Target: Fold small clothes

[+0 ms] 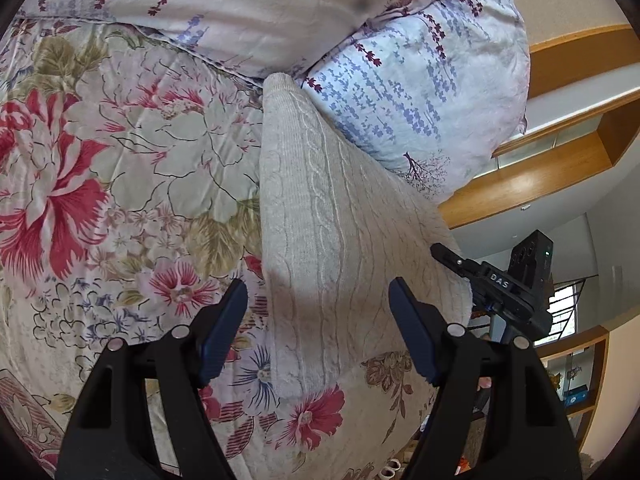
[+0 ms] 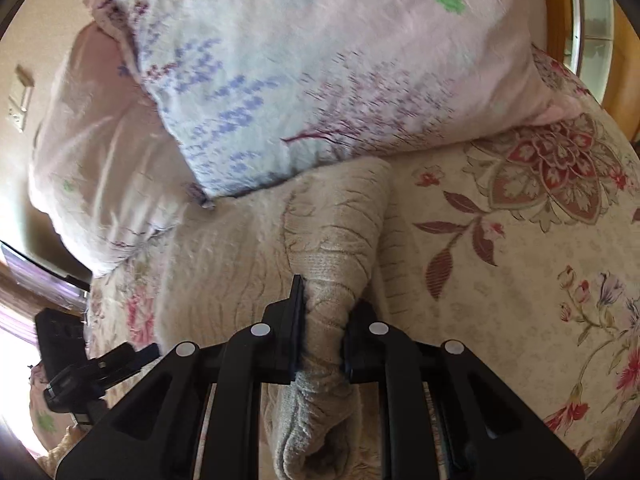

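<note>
The beige cable-knit sweater [image 1: 332,216] runs lengthwise toward the lavender pillow [image 1: 420,92]; right gripper [image 2: 324,320] pinches its near end, left gripper [image 1: 316,316] gapes wide over it.

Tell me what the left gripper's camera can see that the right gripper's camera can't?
Only the left wrist view shows the open left gripper above the knitted garment, and wooden shelves. Only the right wrist view shows the right gripper pinching the bunched garment, and a wall switch. Both show the garment, pillow and flowered bedspread.
</note>
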A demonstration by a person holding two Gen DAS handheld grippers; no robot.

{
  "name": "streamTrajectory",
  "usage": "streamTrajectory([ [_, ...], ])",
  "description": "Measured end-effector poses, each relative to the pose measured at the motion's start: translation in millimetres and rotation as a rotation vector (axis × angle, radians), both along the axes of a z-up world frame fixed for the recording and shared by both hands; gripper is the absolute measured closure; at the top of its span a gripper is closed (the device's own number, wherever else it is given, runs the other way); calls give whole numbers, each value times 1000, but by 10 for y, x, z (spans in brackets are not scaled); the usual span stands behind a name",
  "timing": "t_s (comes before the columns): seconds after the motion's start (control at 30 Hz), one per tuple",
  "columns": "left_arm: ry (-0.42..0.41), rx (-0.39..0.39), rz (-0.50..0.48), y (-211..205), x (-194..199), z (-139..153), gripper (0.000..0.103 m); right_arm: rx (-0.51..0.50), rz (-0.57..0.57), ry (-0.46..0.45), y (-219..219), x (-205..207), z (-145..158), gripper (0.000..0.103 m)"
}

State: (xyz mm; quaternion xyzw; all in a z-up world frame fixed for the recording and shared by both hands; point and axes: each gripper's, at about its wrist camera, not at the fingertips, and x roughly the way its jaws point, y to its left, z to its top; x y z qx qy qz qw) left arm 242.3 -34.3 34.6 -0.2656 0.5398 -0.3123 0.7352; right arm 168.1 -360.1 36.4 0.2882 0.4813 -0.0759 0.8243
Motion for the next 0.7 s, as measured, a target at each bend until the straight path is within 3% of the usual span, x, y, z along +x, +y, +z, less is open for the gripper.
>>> streamTrajectory([
  [0.07, -4, 7, -18, -48, 2, 1, 30, 36, -34, 41, -61, -14, -190, 87],
  [0.2, -26, 34, -54, -127, -7, 26, 30, 71, -63, 5, -93, -143, -127, 82],
  [0.33, -46, 69, -77, -189, -20, 32, 30, 134, -111, -46, -205, -401, 14, 61],
  [0.5, -33, 74, -79, -235, -17, -17, 30, 193, -114, -98, -173, -746, 92, 60],
  [0.7, -27, 93, -94, -355, -36, -74, 33, 206, -64, -94, -3, -874, 59, 60],
])
